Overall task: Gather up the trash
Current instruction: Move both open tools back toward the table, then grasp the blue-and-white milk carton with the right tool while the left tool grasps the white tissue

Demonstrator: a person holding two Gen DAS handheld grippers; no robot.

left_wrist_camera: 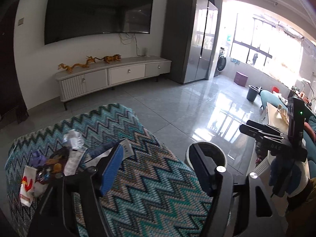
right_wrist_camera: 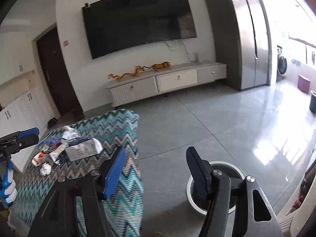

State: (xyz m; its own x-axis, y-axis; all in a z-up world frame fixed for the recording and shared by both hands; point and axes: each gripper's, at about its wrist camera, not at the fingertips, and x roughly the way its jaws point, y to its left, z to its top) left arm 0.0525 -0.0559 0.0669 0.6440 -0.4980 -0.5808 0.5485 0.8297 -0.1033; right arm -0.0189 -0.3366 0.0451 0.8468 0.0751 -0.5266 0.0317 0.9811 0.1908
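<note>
The left gripper (left_wrist_camera: 158, 165) is hovering over the zigzag-patterned cloth (left_wrist_camera: 150, 177) with its jaws standing apart and nothing between them. The right gripper (right_wrist_camera: 156, 167) is hanging just off the cloth's right edge, jaws likewise apart and empty, its right finger showing over the round white-rimmed bin (right_wrist_camera: 223, 169) on the grey floor tiles beside the cloth.

The trash pile (left_wrist_camera: 59, 158) is lying at the cloth's far left corner: a crumpled clear wrapper, a purple scrap, a white packet with red print, a blue-and-white carton (right_wrist_camera: 83, 148) and a balled white tissue (right_wrist_camera: 45, 169) just nearer than the rest. Neither gripper is touching the pile.

A gloved hand (right_wrist_camera: 7, 185) in blue and white is showing at the cloth's left side.
</note>
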